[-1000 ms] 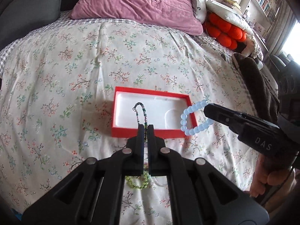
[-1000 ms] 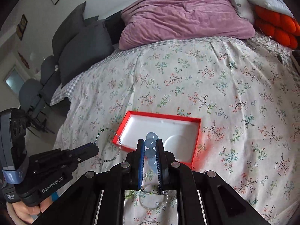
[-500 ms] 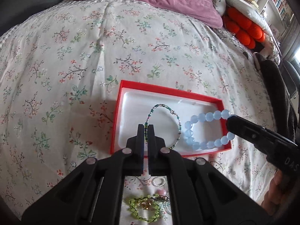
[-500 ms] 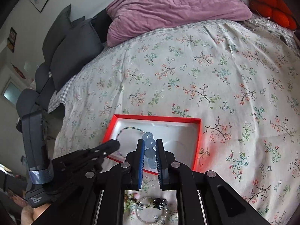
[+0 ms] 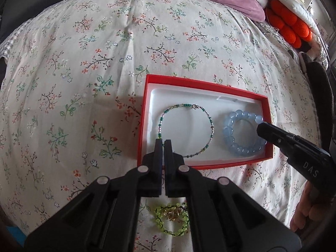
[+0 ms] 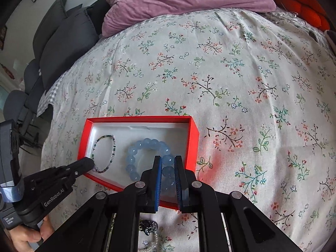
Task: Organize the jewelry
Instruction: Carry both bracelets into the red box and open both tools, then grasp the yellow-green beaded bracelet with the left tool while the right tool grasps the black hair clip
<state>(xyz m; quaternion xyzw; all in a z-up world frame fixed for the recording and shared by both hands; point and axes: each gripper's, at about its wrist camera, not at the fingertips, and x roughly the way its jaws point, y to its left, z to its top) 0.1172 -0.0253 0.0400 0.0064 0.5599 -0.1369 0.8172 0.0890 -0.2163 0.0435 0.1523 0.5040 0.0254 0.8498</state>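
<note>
Placing step: left gripper (image 5: 163, 145) pinches the thin beaded bracelet (image 5: 185, 131), right gripper (image 6: 168, 163) clamps the blue bead bracelet (image 6: 147, 157), both lying in the red box (image 5: 206, 84). Next, release; green bracelet (image 5: 172, 218) waits at 6 o'clock.

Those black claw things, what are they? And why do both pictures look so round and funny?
They are grabber tools, and a person holds one in each hand. A tiny wide-eyed camera rides on each, which bends the picture. One picture looks along the left gripper, the other along the right gripper. A red box lies on a flowery bedspread. The left gripper pinches a thin beaded bracelet, the right pinches a chunky blue bead bracelet, both resting inside the box. A green bracelet waits outside.
</note>
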